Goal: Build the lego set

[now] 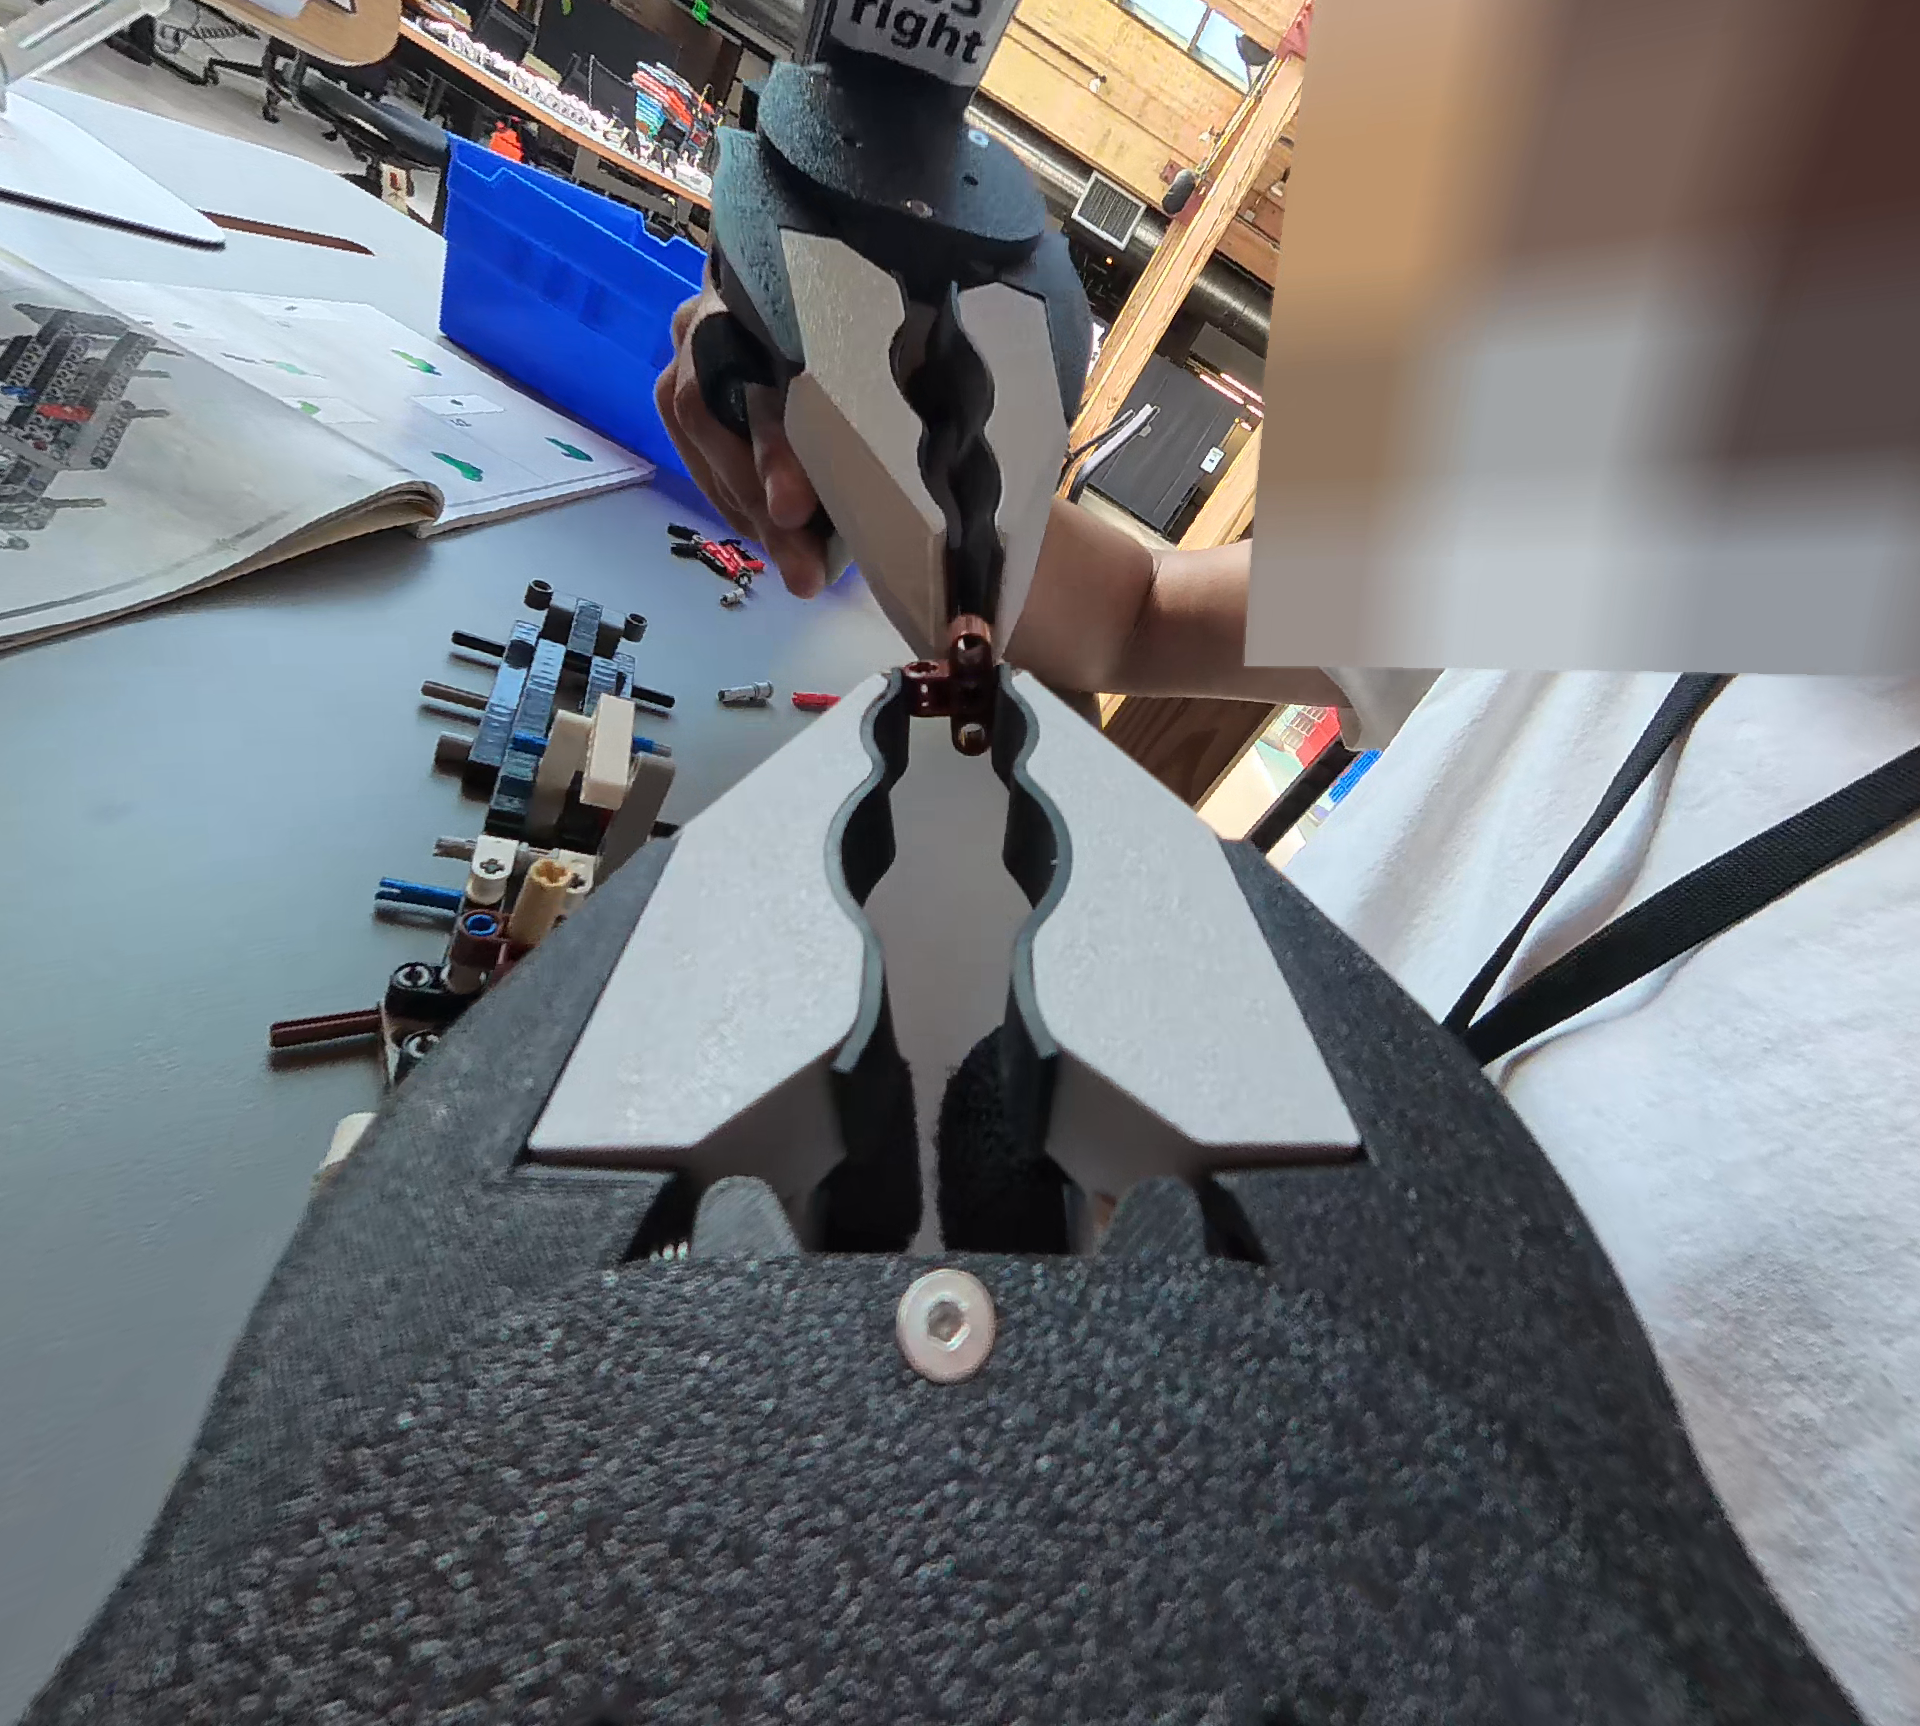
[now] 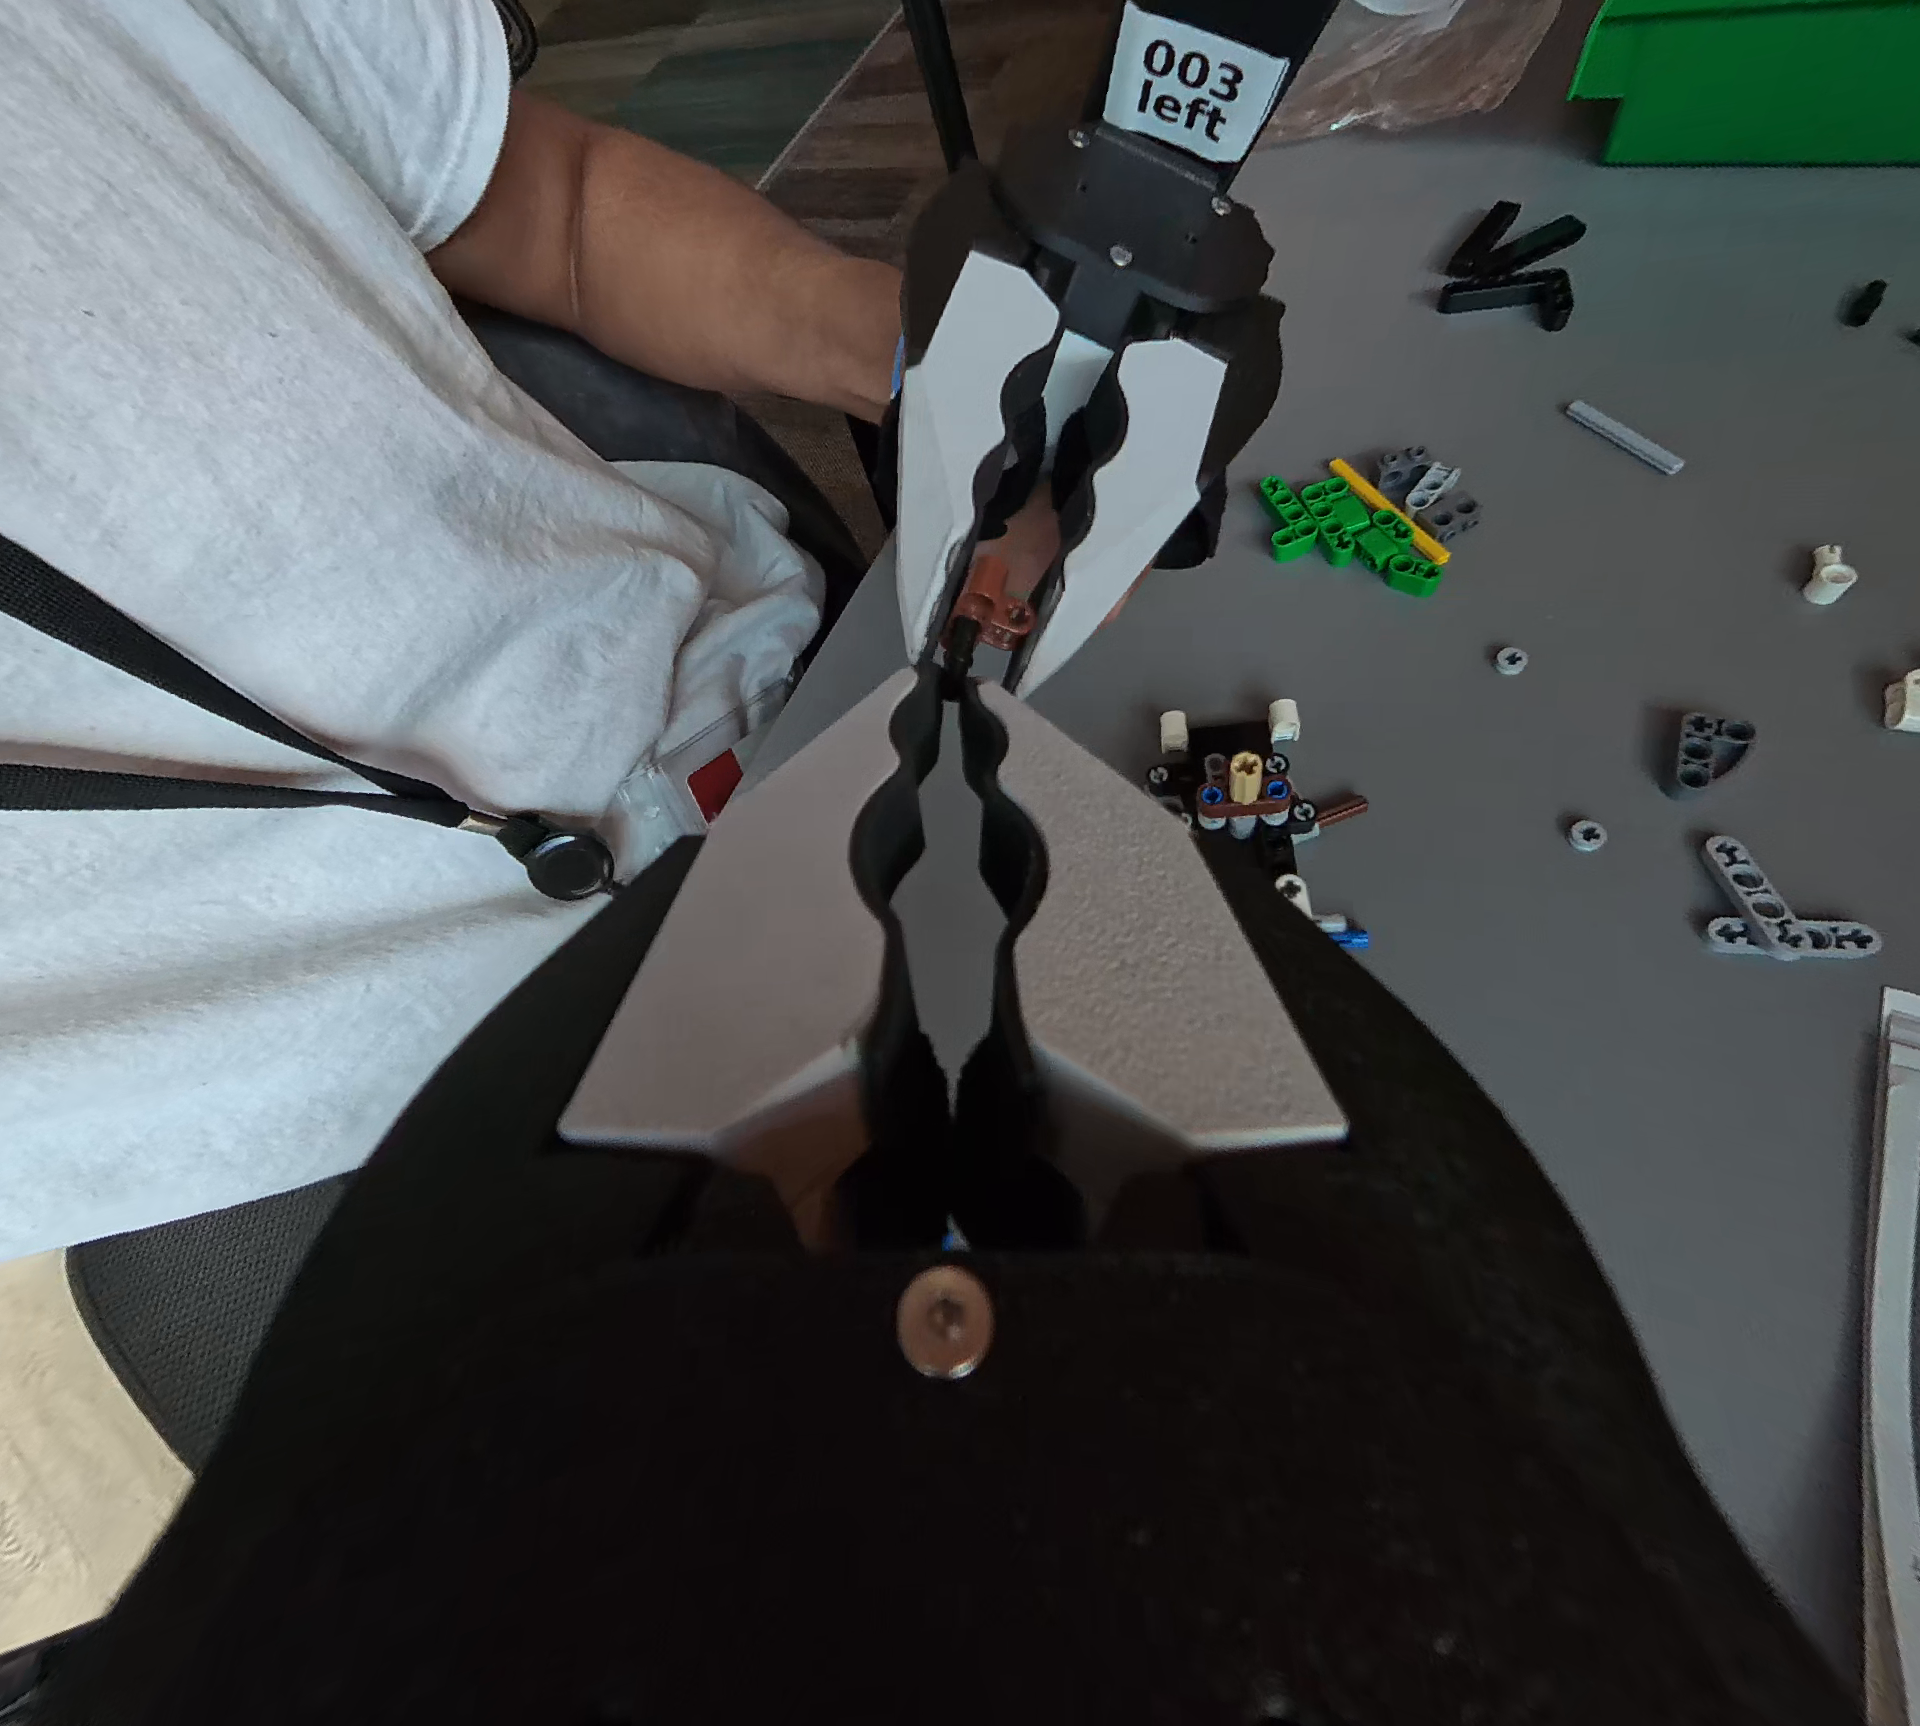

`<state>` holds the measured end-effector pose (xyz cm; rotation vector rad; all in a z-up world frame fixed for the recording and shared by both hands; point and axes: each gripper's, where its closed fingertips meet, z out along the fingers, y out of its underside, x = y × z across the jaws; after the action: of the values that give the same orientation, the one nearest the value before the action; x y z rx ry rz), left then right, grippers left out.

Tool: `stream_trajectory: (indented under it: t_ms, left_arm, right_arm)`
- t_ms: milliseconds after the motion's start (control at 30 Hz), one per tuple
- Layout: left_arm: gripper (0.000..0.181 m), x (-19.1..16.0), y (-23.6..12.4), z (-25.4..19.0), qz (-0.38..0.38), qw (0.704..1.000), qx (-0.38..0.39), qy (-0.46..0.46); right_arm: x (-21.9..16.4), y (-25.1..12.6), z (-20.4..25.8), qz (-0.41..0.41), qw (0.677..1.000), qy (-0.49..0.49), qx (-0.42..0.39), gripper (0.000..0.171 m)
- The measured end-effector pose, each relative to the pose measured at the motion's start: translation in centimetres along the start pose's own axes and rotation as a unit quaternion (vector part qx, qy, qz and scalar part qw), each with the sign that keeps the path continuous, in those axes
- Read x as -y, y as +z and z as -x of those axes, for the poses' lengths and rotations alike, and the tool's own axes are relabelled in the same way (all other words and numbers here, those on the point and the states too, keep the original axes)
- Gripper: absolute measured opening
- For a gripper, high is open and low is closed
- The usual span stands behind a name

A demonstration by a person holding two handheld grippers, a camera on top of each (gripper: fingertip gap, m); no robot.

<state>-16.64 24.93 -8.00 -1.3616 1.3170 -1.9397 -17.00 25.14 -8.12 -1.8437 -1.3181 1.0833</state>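
Left tongs (image 1: 943,684) and right tongs (image 2: 948,684) meet tip to tip above the bench (image 1: 208,793) edge.
Left clamps a reddish-brown connector (image 1: 951,687); right pinches a small black pin (image 2: 958,642) entering it. The half-built model (image 1: 551,741) lies leftward, apart.

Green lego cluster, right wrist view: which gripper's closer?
Left. The left gripper hangs just beside the green cluster; the right gripper reaches in from farther back. Their tips meet at the brown connector.
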Motion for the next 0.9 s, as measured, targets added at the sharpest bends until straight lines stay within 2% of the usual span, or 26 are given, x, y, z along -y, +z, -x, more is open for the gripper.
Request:
stream_trajectory:
  t_ms: [400, 667, 900]
  left_arm:
    - [0.014, -2.2, 0.2, 0.6, 0.09, 0.996, 0.009, -0.006]
    - [0.014, -3.0, 0.0, 1.6, 0.119, 0.992, 0.024, -0.04]
    - [0.014, -2.4, -0.2, 1.5, 0.1, 0.994, 0.01, -0.049]
  right_arm:
    - [-1.8, 0.6, 0.1, 0.042, 0.999, 0.016, 0.014, 0.002]
    - [-2.2, 0.8, -0.8, 0.056, 0.994, -0.07, -0.066, 0.002]
    - [-1.6, 0.8, -0.8, 0.03, 0.985, -0.132, -0.104, 0.002]
